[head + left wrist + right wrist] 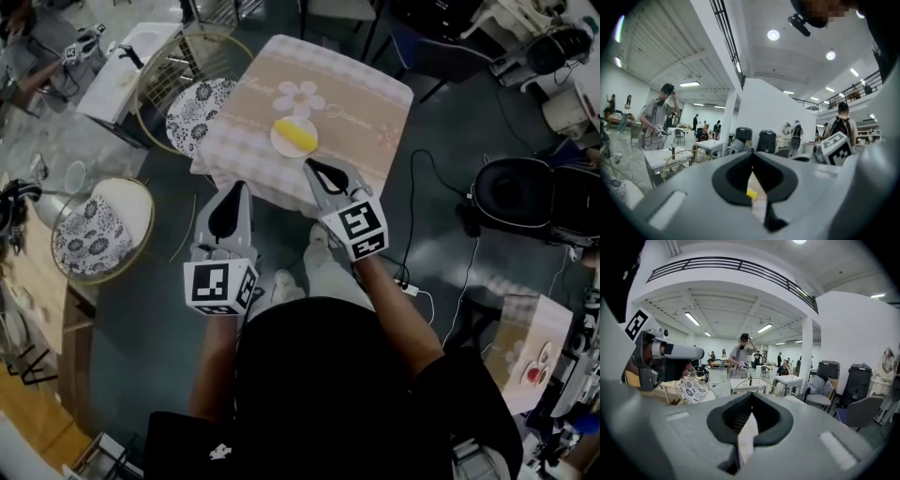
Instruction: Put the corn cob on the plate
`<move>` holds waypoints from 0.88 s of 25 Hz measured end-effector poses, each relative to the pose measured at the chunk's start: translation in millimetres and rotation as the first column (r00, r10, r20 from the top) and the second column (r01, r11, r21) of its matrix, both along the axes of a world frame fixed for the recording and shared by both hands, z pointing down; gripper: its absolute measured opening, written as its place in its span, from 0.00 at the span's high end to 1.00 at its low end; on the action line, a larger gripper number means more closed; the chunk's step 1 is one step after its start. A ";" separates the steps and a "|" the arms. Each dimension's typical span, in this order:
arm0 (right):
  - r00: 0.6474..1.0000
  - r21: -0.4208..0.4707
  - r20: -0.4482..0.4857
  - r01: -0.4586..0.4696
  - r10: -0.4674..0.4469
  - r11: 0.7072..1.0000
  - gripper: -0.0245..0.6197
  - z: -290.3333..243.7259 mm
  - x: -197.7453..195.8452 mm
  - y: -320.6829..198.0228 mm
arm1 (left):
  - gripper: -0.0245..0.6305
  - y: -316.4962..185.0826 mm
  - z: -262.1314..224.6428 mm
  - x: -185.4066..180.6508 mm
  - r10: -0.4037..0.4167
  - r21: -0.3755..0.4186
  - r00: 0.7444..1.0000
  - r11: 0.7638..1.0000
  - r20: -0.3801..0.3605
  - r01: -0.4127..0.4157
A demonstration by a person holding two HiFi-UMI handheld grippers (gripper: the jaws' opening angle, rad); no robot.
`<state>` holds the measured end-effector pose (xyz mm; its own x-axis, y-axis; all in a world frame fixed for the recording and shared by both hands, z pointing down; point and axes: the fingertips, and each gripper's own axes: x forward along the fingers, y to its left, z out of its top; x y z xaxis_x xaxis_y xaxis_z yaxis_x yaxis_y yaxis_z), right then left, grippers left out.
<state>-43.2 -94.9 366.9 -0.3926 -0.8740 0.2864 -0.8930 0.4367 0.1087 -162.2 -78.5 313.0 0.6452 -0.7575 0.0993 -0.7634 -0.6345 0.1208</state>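
Now one corn cob (298, 137) lies on the single plate (280, 142), near the middle of the tabletop (361, 89) and a little toward its near edge. Two grippers hang at that near edge, clear of the plate. The left gripper (242, 185) and the right gripper (309, 164) both have their jaws closed together on nothing. Two cushioned chairs (192, 112) stand off the table's left side.

Smooth plate (278, 137), matt cloth tablecloth (361, 103)
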 end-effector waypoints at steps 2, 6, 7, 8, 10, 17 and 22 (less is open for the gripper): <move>1.000 0.015 0.005 -0.010 0.010 1.000 0.96 -7.9 -3.2 10.5 | 0.95 6.6 -0.3 -0.1 0.019 0.002 1.000 1.000 0.000 -0.019; 1.000 0.033 0.011 -0.024 0.024 0.999 0.96 -18.9 -9.3 28.6 | 0.95 17.4 3.0 -0.2 0.049 -0.005 0.999 0.999 -0.002 -0.049; 1.000 0.039 0.011 -0.025 0.024 0.999 0.96 -22.2 -10.4 32.2 | 0.95 18.8 2.8 0.6 0.054 -0.005 0.999 0.999 -0.005 -0.054; 1.000 0.045 0.010 -0.024 0.023 0.999 0.96 -25.9 -10.8 35.6 | 0.95 19.9 1.7 2.3 0.057 -0.003 0.998 0.998 -0.009 -0.057; 1.000 0.054 0.007 -0.019 0.019 0.998 0.96 -33.8 -9.8 42.2 | 0.95 22.8 -3.1 7.4 0.064 0.005 0.998 0.998 -0.015 -0.064; 1.000 0.108 0.010 0.002 -0.004 0.994 0.96 -60.1 -2.3 52.9 | 0.95 29.0 -14.5 17.5 0.060 0.034 0.998 0.998 -0.016 -0.059; 0.999 0.150 0.026 0.024 -0.029 0.988 0.96 -79.4 7.7 60.2 | 0.95 34.1 -21.7 30.7 0.046 0.049 0.999 0.998 -0.003 -0.046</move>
